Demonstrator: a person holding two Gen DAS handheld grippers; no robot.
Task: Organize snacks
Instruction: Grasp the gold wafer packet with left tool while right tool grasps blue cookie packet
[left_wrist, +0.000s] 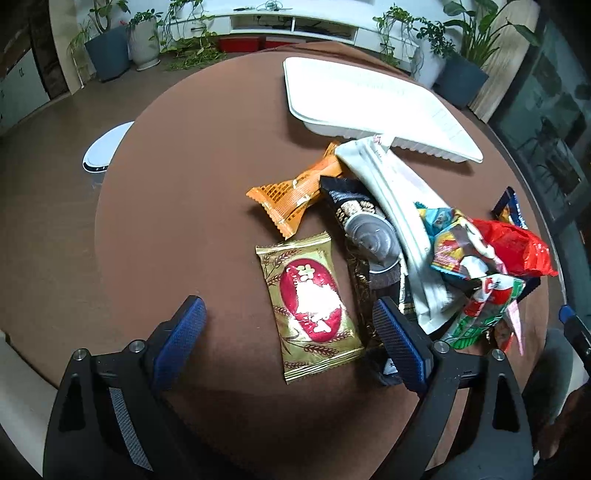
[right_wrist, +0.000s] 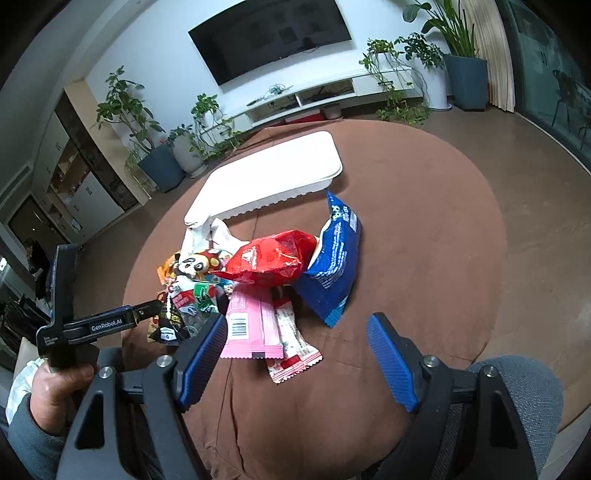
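A gold snack packet with a red oval (left_wrist: 310, 306) lies flat on the brown table between the fingers of my left gripper (left_wrist: 288, 306), which is open; its pads do not press the packet. Beyond it lie an orange packet (left_wrist: 291, 195), a black packet (left_wrist: 354, 210) and a long white pouch (left_wrist: 399, 206). A red bag (right_wrist: 273, 262), a blue bag (right_wrist: 332, 258) and pink packets (right_wrist: 247, 325) sit in the same heap. My right gripper (right_wrist: 297, 321) hovers open over the near ends of the pink packets. A white tray (left_wrist: 369, 99) (right_wrist: 273, 173) stands behind the heap.
The round table (left_wrist: 184, 184) drops off to the floor on all sides. A white rounded object (left_wrist: 103, 151) stands on the floor to the left. A hand (right_wrist: 55, 387) holds the left gripper's handle. Potted plants (right_wrist: 162, 162) and a low TV cabinet line the far wall.
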